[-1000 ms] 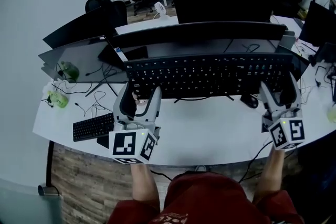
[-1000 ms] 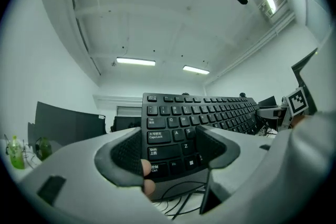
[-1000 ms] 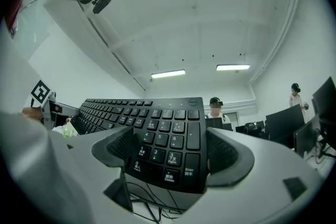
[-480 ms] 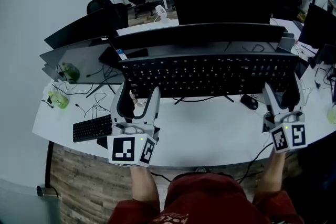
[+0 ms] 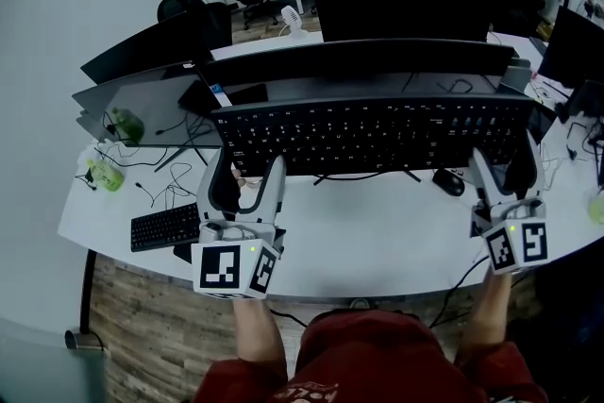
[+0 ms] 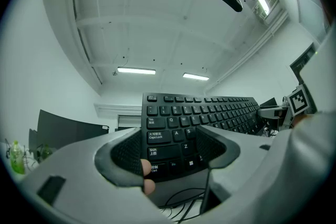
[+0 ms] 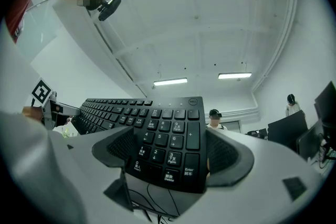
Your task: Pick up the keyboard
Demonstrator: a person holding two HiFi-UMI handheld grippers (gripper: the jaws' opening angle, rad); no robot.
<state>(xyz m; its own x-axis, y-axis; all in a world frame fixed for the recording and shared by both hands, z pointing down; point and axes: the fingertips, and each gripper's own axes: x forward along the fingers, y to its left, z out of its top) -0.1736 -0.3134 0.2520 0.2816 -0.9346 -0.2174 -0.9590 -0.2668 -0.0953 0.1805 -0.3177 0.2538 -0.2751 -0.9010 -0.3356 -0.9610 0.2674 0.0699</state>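
The long black keyboard (image 5: 377, 135) is up off the white desk (image 5: 377, 236), level between my two grippers. My left gripper (image 5: 247, 169) is shut on its left end, around the Shift and Ctrl keys. In the left gripper view the keyboard (image 6: 210, 112) runs away to the right from my left gripper (image 6: 170, 153). My right gripper (image 5: 505, 163) is shut on the number-pad end. In the right gripper view that end of the keyboard (image 7: 163, 128) fills the space inside my right gripper (image 7: 168, 157), with its pads against both long edges.
A small black keyboard (image 5: 168, 227) lies at the desk's left front. A black mouse (image 5: 449, 182) and loose cables (image 5: 170, 175) sit under the lifted keyboard. Dark monitors (image 5: 359, 61) stand behind. A green bottle (image 5: 106, 175) is far left.
The keyboard has risen a little toward the head camera with both grippers still shut on it. More of the mouse beneath it shows.
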